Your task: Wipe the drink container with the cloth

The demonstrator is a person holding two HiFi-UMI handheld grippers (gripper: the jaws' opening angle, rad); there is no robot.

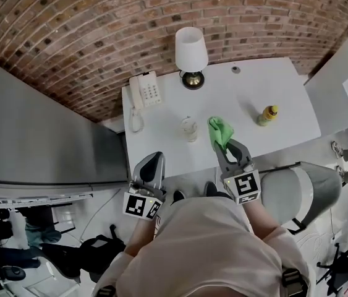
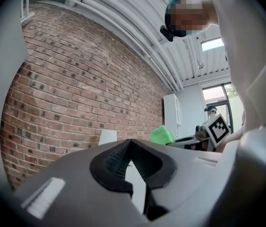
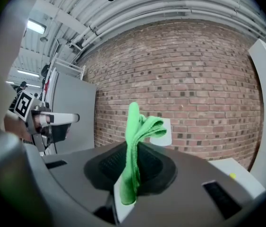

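Observation:
A clear glass cup (image 1: pixel 189 129) stands mid-table, and a small yellow bottle (image 1: pixel 267 114) stands toward the right of the white table (image 1: pixel 272 82). My right gripper (image 1: pixel 227 145) hovers over the table's near edge, shut on a green cloth (image 1: pixel 220 132) that sticks up past its fingertips, just right of the cup. In the right gripper view the cloth (image 3: pixel 135 134) is pinched between the jaws of the right gripper (image 3: pixel 133 150). My left gripper (image 1: pixel 154 160) is held off the table's near edge, below and left of the cup. In its own view the left gripper (image 2: pixel 131 144) has its tips together and holds nothing.
A white-shaded lamp (image 1: pixel 191 51) and a white telephone (image 1: pixel 145 91) stand at the back of the table. A grey panel (image 1: pixel 38 135) flanks the left side, and a grey chair (image 1: pixel 297 187) sits at the right. A brick wall runs behind.

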